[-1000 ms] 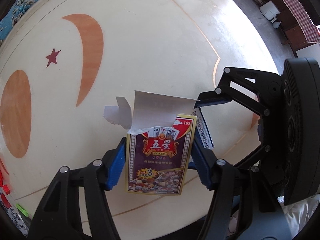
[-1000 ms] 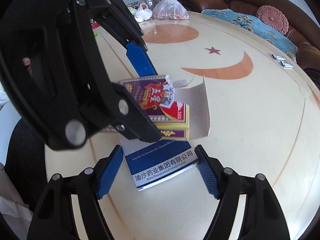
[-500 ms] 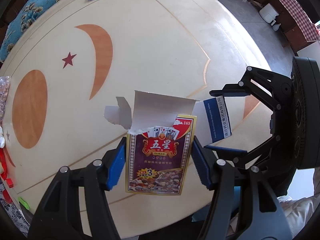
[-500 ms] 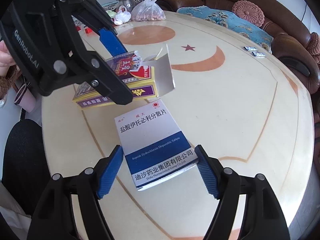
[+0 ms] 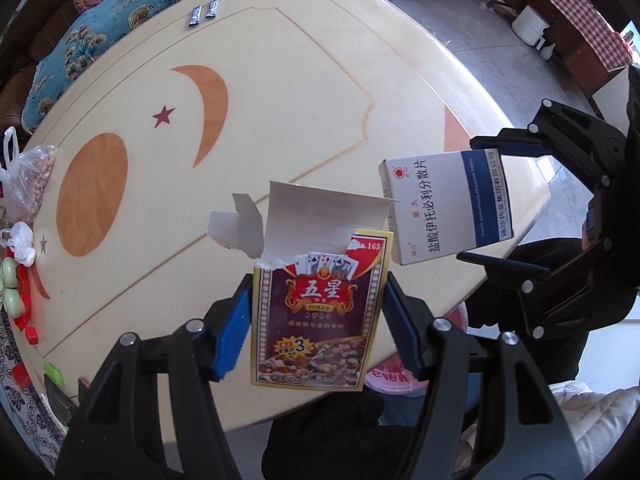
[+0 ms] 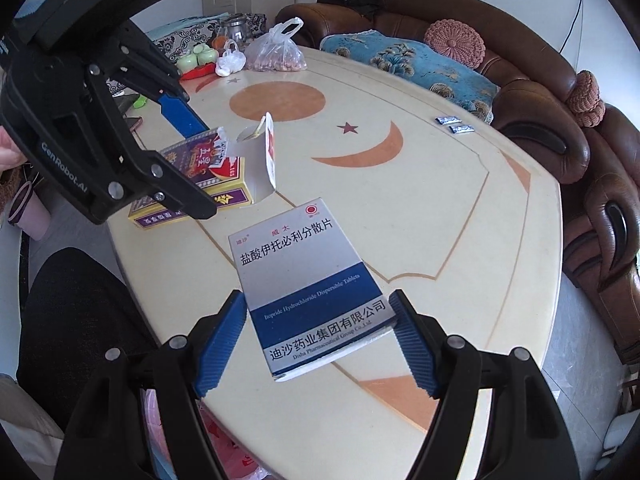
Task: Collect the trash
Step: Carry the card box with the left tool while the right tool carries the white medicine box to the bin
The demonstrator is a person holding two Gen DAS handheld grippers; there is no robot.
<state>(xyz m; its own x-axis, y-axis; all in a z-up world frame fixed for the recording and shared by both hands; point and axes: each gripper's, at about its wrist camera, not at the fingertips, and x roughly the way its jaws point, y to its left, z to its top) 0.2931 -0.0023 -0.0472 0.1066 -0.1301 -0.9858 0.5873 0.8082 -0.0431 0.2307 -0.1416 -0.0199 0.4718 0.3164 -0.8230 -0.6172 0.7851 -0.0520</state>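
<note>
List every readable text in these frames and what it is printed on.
"五星", "POKER", "3": card box.
"盐酸伊托必利分散片", "Itopride Hydrochloride Dispersible Tablets", "迪沙药业集团有限公司": medicine box.
"GenRobot.AI": left gripper body.
Small print on both boxes, the two sachets and the pink bin: too small or blurred.

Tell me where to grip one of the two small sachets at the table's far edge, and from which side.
Best guess: take the nearer sachet across its narrow width at the middle, coming straight down from above. It lies flat on the table with a small gap to its twin, so a side approach would likely just push it.
</note>
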